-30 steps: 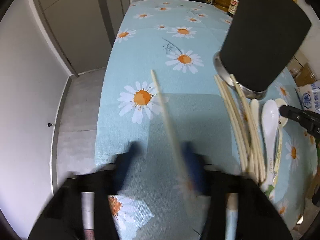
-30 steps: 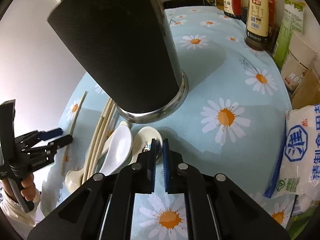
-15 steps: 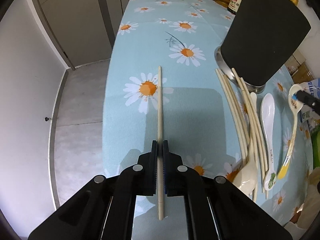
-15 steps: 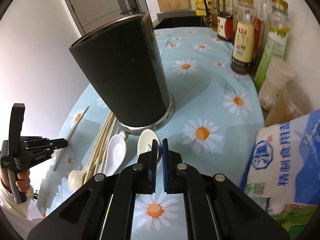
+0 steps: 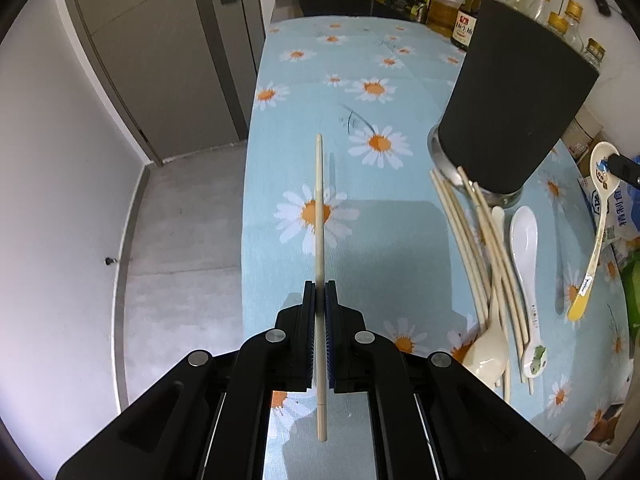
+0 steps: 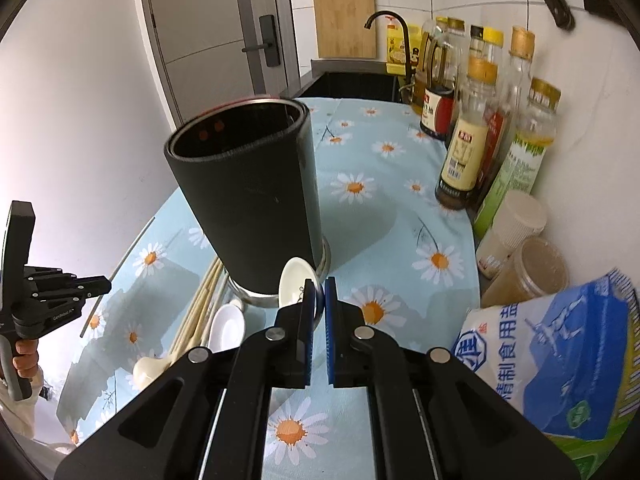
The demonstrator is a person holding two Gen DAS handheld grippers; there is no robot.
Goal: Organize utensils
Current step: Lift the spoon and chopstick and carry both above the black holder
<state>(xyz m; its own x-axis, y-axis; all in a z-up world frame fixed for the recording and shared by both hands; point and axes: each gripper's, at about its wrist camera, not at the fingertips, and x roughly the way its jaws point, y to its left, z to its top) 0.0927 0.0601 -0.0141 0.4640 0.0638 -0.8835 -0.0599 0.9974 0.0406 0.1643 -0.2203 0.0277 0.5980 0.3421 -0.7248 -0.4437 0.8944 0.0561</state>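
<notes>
I see the daisy cloth (image 5: 304, 92) spread under everything, with the black holder (image 6: 248, 204) standing upright on it as my landmark. At the holder's foot lie loose chopsticks (image 5: 476, 240) and two white spoons (image 5: 526, 256). My left gripper (image 5: 319, 292) is clamped on one chopstick (image 5: 319, 200), off to the holder's left. My right gripper (image 6: 319, 292) pinches a painted spoon (image 6: 294, 282) just in front of the holder's base.

Bright, sharp; fisheye-warped, dark-vignetted edges
</notes>
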